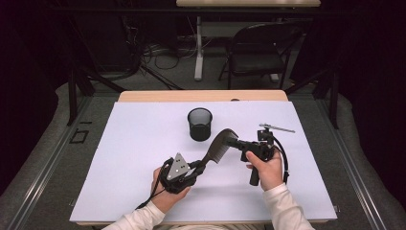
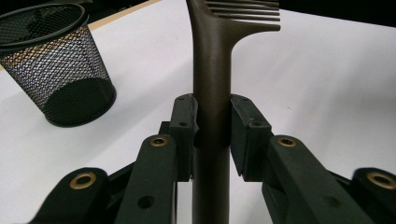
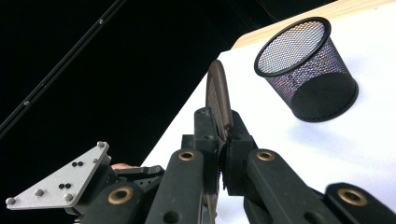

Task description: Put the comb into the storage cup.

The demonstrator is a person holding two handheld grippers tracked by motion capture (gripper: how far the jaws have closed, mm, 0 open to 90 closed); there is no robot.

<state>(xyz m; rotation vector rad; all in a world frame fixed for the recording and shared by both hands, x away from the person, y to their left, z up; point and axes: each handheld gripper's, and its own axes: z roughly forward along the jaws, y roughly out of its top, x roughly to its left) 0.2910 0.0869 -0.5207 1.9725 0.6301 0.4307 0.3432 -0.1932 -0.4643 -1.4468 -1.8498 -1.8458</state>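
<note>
A dark brown comb (image 1: 219,144) is held off the white mat between both grippers. My left gripper (image 1: 200,166) is shut on its handle; in the left gripper view the pads clamp the handle (image 2: 212,70) from both sides, with the teeth at the top. My right gripper (image 1: 235,142) is shut on the comb's toothed end, and in the right gripper view the comb (image 3: 218,91) stands edge-on between the jaws. A black mesh cup (image 1: 199,123) stands upright just behind the comb, also seen as the mesh cup (image 2: 56,70) at upper left and the mesh cup (image 3: 308,70) at upper right.
A white mat (image 1: 139,143) covers the wooden table (image 1: 201,96). A black folding chair (image 1: 261,50) and cables lie on the floor beyond the far edge. The left gripper's grey plate (image 3: 60,184) shows at the lower left of the right gripper view.
</note>
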